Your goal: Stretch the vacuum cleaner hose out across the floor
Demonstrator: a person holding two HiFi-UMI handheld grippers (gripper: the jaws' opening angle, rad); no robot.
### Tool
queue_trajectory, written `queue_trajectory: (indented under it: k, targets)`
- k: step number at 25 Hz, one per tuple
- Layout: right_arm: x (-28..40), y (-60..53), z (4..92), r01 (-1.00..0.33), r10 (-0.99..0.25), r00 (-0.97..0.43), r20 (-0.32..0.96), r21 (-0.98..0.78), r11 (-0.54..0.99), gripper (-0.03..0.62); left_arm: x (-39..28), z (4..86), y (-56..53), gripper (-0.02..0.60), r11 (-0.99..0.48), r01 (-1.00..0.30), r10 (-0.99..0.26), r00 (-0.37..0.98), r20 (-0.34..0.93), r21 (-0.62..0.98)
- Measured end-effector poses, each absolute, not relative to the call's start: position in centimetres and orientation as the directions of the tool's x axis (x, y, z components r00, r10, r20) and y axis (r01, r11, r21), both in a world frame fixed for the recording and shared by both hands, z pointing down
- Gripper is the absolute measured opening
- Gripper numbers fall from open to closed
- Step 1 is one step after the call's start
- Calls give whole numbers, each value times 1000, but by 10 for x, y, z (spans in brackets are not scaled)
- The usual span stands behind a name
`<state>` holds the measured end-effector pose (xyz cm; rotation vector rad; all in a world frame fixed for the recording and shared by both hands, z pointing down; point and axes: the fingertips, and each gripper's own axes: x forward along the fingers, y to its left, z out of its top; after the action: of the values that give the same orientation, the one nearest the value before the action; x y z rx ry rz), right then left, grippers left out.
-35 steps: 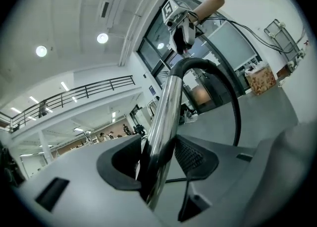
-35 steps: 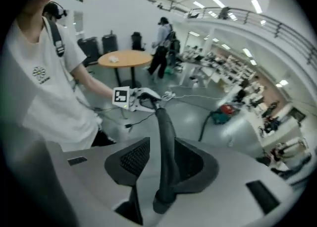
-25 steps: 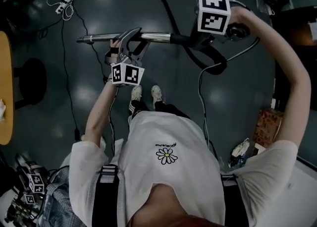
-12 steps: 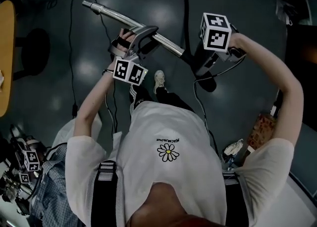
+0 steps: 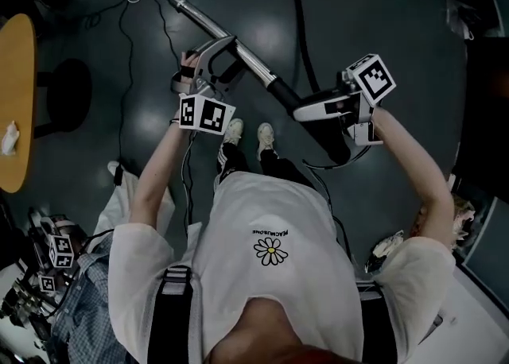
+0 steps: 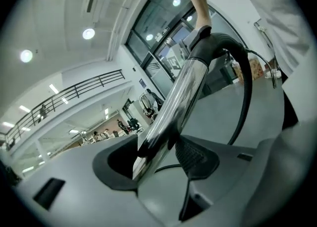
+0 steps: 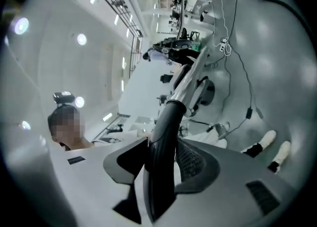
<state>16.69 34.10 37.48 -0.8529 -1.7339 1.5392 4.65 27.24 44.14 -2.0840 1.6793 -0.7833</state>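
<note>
Person standing on a dark floor [image 5: 382,5], seen from above, holding the wand end of a vacuum cleaner off the ground with a tool in each hand. The left tool [image 5: 233,56] is closed on the metal wand [image 5: 208,22], one pad on either side of the chrome tube, partway along from its open tip. The wand slants from the upper left of the head view down toward the right. There it joins the black handle [image 5: 288,98], a curved grip that sits between the jaws of the right tool [image 5: 306,113]. These jaws have just been opening a little, but in the right gripper view the handle fills the gap and both pads seem to rest against it, so the right tool appears to be gripping it. The two tools are well apart along the wand, and the marker cube [image 5: 205,114] of the left one faces up toward the head camera. The hose [image 5: 300,21], black, leaves the handle and runs away across the floor, passing out of the head view at its top edge. The person's shoes [image 5: 265,137] stand on the floor just below the handle in that view. A thin cable [image 5: 123,52] trails over the floor to the left of the wand, and the edge of a wooden surface [image 5: 17,76] shows at the far left.
</note>
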Motion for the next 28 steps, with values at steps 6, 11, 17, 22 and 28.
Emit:
queue_trajectory:
  k: [6, 11, 17, 22, 28]
  targets:
    - [175, 413, 408, 47, 904, -223, 365, -922, 384, 166, 67, 421, 278, 221, -255, -634, -967, 190, 172, -730]
    - [127, 444, 407, 34, 851, -466, 241, -957, 289, 164, 80, 398, 285, 229, -201, -587, -976, 185, 111, -784]
    - [113, 433, 371, 118, 744, -664, 71, -973, 198, 66, 76, 392, 293, 230, -219, -730, -970, 237, 60, -648]
    - [97, 422, 346, 150, 614, -788, 40, -955, 255, 67, -2, 415, 320, 230, -131, -966, -990, 118, 72, -223]
    - [89, 403, 292, 190, 374, -927, 22, -834, 518, 67, -1, 389, 371, 229, -189, -982, -982, 189, -14, 16]
